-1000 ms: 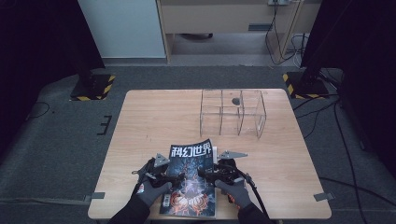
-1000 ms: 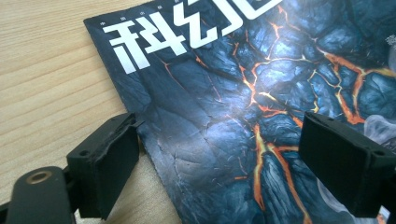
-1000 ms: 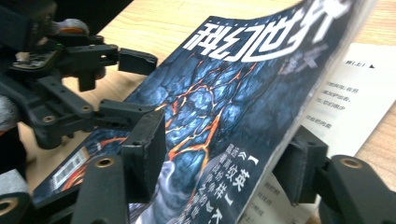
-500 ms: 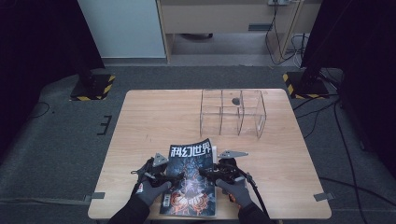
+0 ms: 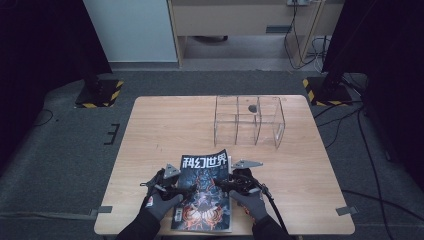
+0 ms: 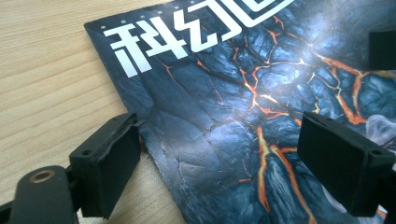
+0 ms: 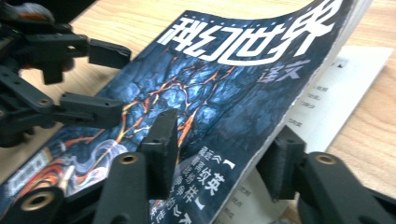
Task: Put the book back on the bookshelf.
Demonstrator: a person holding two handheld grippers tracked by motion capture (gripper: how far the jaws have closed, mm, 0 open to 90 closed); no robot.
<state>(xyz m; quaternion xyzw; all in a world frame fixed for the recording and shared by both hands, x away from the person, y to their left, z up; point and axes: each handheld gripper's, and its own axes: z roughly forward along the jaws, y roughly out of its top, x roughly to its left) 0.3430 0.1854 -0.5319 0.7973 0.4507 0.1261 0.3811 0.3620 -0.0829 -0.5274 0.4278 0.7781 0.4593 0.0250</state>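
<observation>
Closing right gripper [image 7: 219, 154] straddles magazine [image 7: 224, 88] cover edge (lower pages hidden).

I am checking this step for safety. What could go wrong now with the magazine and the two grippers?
1. The right gripper has been closing on the lifted cover of the magazine; it may catch several pages or crease the cover.
2. The left gripper is open astride the magazine's spine edge, not clamping it, so the magazine may slide on the table.

Dark blue magazine [image 5: 204, 195] with orange lava cracks and white title, pale wood-grain table [image 5: 165, 130], black claws
</observation>
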